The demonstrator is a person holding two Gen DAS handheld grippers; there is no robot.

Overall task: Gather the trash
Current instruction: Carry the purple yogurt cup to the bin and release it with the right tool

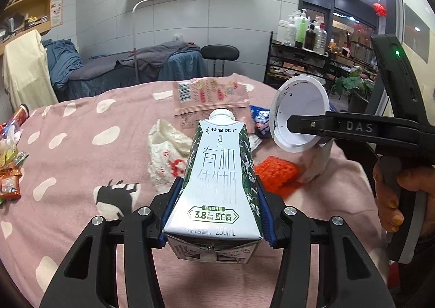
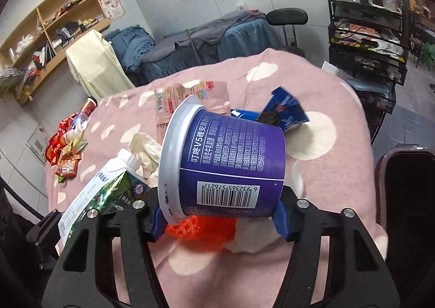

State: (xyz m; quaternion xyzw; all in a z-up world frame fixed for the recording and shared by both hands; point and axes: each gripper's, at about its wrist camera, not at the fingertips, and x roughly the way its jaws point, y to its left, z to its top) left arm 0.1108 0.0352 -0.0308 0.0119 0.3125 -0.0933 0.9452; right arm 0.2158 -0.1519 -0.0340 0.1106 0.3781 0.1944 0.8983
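Above the pink blanket [image 1: 68, 150], the left gripper [image 1: 214, 215] is clamping a milk carton [image 1: 217, 180]; the right gripper [image 2: 220, 215] is gripping a purple cup [image 2: 233, 161]. Only the right view is showing a dark bin [image 2: 407, 199] at the bed's edge.

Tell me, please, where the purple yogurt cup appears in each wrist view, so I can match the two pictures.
Left wrist view: the purple yogurt cup sits right of centre, its white open mouth facing the camera, clamped by the right gripper.
Right wrist view: it fills the centre, barcode toward the camera.
Shared landmark: the orange mesh on the pink blanket below the cup.
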